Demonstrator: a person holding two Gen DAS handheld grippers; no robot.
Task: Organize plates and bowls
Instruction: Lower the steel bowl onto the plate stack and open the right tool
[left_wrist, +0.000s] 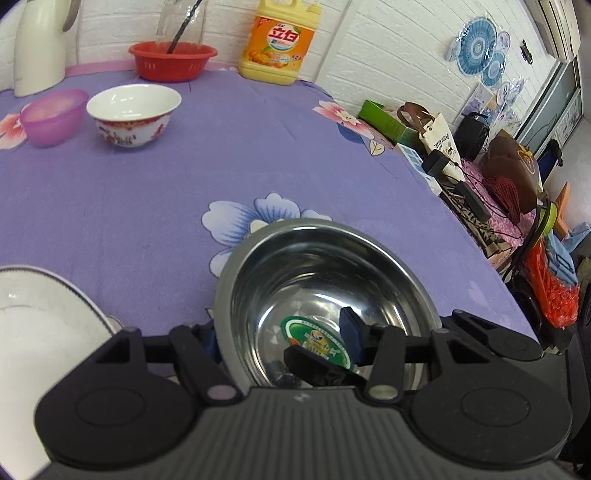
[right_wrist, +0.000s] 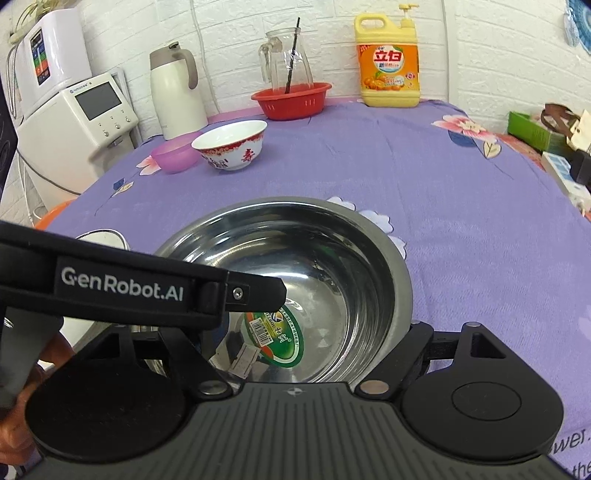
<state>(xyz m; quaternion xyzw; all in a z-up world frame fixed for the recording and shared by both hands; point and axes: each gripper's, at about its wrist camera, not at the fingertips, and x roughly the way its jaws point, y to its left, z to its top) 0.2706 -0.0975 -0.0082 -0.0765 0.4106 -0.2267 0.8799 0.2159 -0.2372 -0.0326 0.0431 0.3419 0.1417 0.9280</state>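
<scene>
Steel bowl (left_wrist: 325, 291) sits mouth-up on the purple tablecloth (left_wrist: 147, 192), near its edge, lots of open cloth beyond. Left gripper (left_wrist: 284, 339) pinches its rim; right gripper's state, can't tell.

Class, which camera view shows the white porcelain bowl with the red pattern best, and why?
The right wrist view: the porcelain bowl sits nearer the picture's centre, with its red rim band and side character readable. The left wrist view shows the same bowl toward the upper left corner, its pattern blurrier, beside the purple bowl.
</scene>
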